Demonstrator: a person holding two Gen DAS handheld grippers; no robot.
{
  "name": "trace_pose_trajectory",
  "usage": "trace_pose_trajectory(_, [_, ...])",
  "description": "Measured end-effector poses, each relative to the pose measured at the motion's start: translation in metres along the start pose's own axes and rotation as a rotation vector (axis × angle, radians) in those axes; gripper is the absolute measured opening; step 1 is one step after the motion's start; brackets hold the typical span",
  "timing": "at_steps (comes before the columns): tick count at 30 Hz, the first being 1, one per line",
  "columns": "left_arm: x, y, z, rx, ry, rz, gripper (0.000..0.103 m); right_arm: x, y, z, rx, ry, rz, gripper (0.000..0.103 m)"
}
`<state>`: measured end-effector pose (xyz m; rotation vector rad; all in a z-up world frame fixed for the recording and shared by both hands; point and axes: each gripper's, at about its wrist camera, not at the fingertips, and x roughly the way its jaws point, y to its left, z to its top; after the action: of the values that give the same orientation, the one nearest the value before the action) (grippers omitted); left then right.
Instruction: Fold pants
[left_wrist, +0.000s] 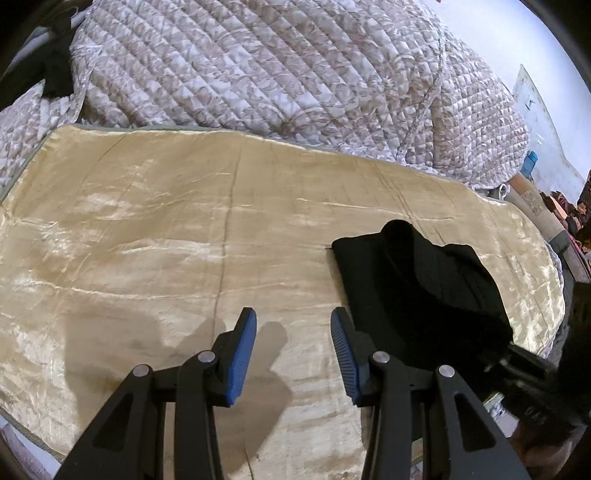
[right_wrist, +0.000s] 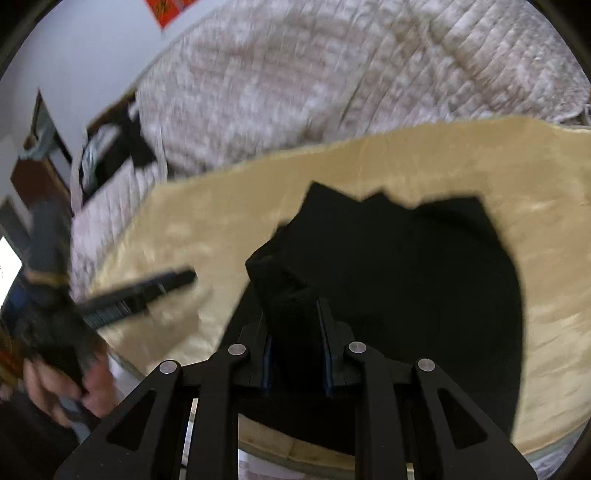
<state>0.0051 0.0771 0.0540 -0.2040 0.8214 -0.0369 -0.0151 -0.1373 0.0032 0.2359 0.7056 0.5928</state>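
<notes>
While the right gripper (right_wrist: 295, 332) has its blue pads clamped on a bunched fold of the black pants (right_wrist: 406, 280), lifting that part off the cloth, the left gripper (left_wrist: 293, 332) hangs partly open with nothing between its fingers, above bare cream blanket (left_wrist: 147, 221); the pants lie folded on the blanket just to its right; the person's hand (right_wrist: 55, 384) grips the left tool's handle, blurred; beyond the blanket's far edge a quilted patterned bedspread (left_wrist: 258, 66) is heaped.
</notes>
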Motion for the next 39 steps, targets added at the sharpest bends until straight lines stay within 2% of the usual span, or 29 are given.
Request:
trace_pose_trajectory(5, [-0.004, 0.003, 0.002, -0.013, -0.012, -0.006, 0.045, -0.020, 0.011, 0.006, -0.043, -0.060, 0.000, 0.020])
trace_pose_trajectory(9, [-0.007, 0.001, 0.003, -0.013, -0.020, -0.010, 0.045, -0.003, 0.023, -0.005, -0.098, -0.021, -0.009, 0.020])
trace_pose_trajectory(11, [-0.008, 0.001, 0.004, -0.011, -0.021, -0.014, 0.045, 0.012, 0.021, -0.016, -0.104, 0.020, -0.001, 0.023])
trace_pose_trajectory(13, [-0.009, 0.001, 0.005, -0.015, -0.023, -0.015, 0.045, 0.009, 0.021, -0.020, -0.104, -0.010, 0.015, 0.029])
trace_pose_trajectory(15, [-0.010, 0.000, 0.006, -0.017, -0.029, -0.016, 0.045, 0.002, 0.024, -0.017, -0.093, -0.005, 0.057, 0.045])
trace_pose_trajectory(16, [-0.011, 0.000, 0.007, -0.018, -0.032, -0.016, 0.045, -0.001, 0.027, -0.016, -0.100, 0.003, 0.072, 0.049])
trace_pose_trajectory(19, [-0.012, -0.003, 0.007, -0.019, -0.038, -0.018, 0.045, -0.018, 0.034, -0.014, -0.138, -0.020, 0.151, 0.049])
trace_pose_trajectory(21, [-0.011, -0.007, 0.008, -0.011, -0.035, -0.021, 0.045, -0.033, 0.033, -0.012, -0.148, -0.073, 0.169, 0.049])
trace_pose_trajectory(23, [-0.012, -0.013, 0.008, -0.004, -0.036, -0.030, 0.045, -0.042, 0.026, -0.012, -0.119, -0.125, 0.148, 0.049])
trace_pose_trajectory(25, [-0.015, -0.018, 0.009, 0.007, -0.044, -0.039, 0.045, -0.039, 0.011, -0.015, -0.060, -0.119, 0.061, 0.049])
trace_pose_trajectory(26, [-0.015, -0.022, 0.009, 0.016, -0.047, -0.047, 0.045, -0.033, 0.004, -0.017, -0.032, -0.088, 0.031, 0.047])
trace_pose_trajectory(27, [-0.015, -0.026, 0.009, 0.025, -0.046, -0.053, 0.045, -0.022, -0.003, -0.022, -0.004, -0.033, 0.019, 0.040])
trace_pose_trajectory(28, [-0.015, -0.030, 0.009, 0.033, -0.045, -0.059, 0.045, -0.007, -0.007, -0.029, 0.015, 0.055, 0.020, 0.038])
trace_pose_trajectory(29, [-0.015, -0.035, 0.009, 0.046, -0.046, -0.070, 0.045, -0.004, -0.007, -0.033, 0.010, 0.072, 0.028, 0.037])
trace_pose_trajectory(33, [-0.011, -0.051, 0.013, 0.082, -0.056, -0.107, 0.046, -0.026, -0.016, -0.012, 0.043, -0.006, 0.050, 0.037])
trace_pose_trajectory(36, [-0.004, -0.066, 0.023, 0.106, -0.054, -0.161, 0.047, -0.039, -0.031, 0.008, 0.037, -0.061, -0.020, 0.037])
trace_pose_trajectory(38, [0.005, -0.080, 0.031, 0.152, -0.062, -0.210, 0.053, -0.035, -0.049, 0.025, 0.036, -0.051, -0.076, 0.037])
trace_pose_trajectory(39, [0.013, -0.086, 0.034, 0.172, -0.055, -0.211, 0.053, -0.031, -0.056, 0.033, 0.028, -0.040, -0.111, 0.037])
